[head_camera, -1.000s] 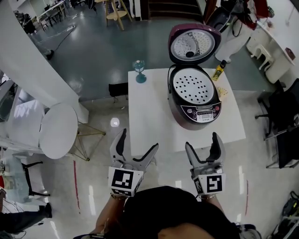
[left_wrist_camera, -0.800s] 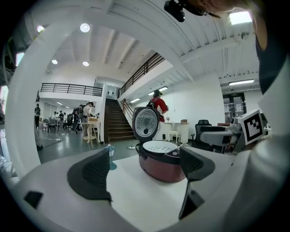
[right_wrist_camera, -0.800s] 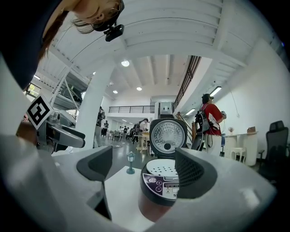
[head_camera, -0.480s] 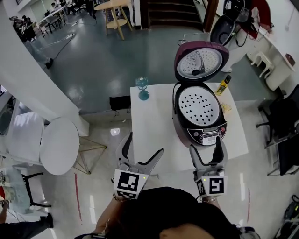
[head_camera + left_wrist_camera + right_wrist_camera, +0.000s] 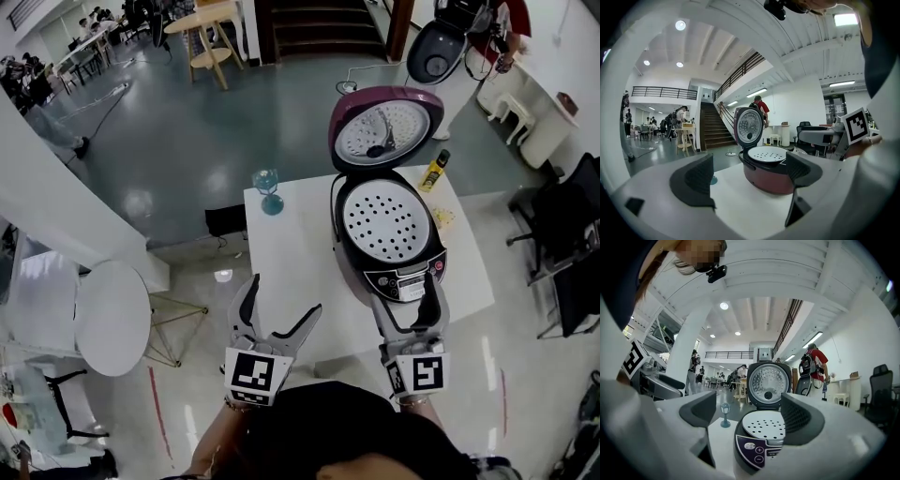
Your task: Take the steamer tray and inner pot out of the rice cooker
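A maroon rice cooker (image 5: 389,246) stands on the white table (image 5: 291,262) with its lid (image 5: 384,127) raised. A white perforated steamer tray (image 5: 385,221) lies in its mouth and hides the inner pot. My left gripper (image 5: 279,309) hovers open over the table's near edge, left of the cooker (image 5: 769,169). My right gripper (image 5: 410,305) is open just in front of the cooker's control panel (image 5: 757,450), with the tray (image 5: 763,423) straight ahead between its jaws. Neither gripper holds anything.
A blue stemmed glass (image 5: 268,189) stands at the table's far left corner. A yellow bottle (image 5: 431,171) and a small packet (image 5: 443,217) lie to the right of the cooker. A round white table (image 5: 112,317) is on the left, dark chairs (image 5: 562,244) on the right.
The head view has shifted, so the cooker sits a little further left in the frame. Both grippers stay open; the right one now reaches the cooker's front.
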Demonstrator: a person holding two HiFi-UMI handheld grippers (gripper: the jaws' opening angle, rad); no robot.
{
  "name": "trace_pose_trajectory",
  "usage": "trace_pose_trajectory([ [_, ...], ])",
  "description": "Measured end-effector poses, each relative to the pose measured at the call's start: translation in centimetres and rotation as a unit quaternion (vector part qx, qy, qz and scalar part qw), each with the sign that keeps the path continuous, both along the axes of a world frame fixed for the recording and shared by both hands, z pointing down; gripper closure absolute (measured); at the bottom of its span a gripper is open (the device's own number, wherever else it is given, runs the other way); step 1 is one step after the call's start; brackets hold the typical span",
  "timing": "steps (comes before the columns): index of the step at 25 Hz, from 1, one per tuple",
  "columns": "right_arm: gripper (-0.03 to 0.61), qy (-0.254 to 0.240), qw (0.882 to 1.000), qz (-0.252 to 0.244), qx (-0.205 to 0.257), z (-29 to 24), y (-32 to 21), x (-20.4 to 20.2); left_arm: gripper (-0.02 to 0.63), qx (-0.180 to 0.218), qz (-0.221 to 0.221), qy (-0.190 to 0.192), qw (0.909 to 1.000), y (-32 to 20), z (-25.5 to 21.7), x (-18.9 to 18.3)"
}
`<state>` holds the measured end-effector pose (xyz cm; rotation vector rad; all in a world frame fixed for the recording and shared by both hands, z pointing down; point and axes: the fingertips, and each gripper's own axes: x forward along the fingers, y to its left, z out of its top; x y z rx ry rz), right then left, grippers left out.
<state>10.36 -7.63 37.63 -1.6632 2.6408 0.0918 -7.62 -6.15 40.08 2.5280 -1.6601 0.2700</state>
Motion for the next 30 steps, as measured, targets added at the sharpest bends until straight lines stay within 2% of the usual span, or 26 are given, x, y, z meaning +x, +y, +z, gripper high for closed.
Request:
trace_pose_trajectory([
  [5,0.151,0.012,1.0,-0.001,-0.002,0.0,-0.6,1.6,0.135,-0.014,0.0,0.017,0.9998,-0.9,0.4,1.5],
  [10,0.15,0.035,0.999,-0.017,-0.014,-0.4,-2.1,3.6,0.135,-0.029,-0.021,0.027,0.999,-2.2,0.1,3.0],
  [14,0.152,0.059,0.998,-0.022,-0.001,-1.0,-4.4,5.4,0.135,-0.02,-0.015,0.011,0.9996,-4.2,-0.7,4.8],
  [18,0.152,0.077,0.996,-0.005,-0.036,0.0,-7.3,7.7,0.135,-0.047,-0.001,0.001,0.9989,-6.3,0.2,6.1],
  [21,0.152,0.1,0.993,0.007,-0.068,1.0,-9.6,9.7,0.135,-0.065,0.011,0.002,0.9978,-8.4,0.4,7.1],
  [24,0.151,0.127,0.988,0.003,-0.089,1.7,-12.0,10.5,0.135,-0.078,0.012,-0.024,0.9966,-10.2,1.0,7.6],
  [30,0.151,0.23,0.963,-0.01,-0.138,4.1,-15.8,10.5,0.135,-0.121,0.034,-0.049,0.9908,-13.8,3.3,9.0],
])
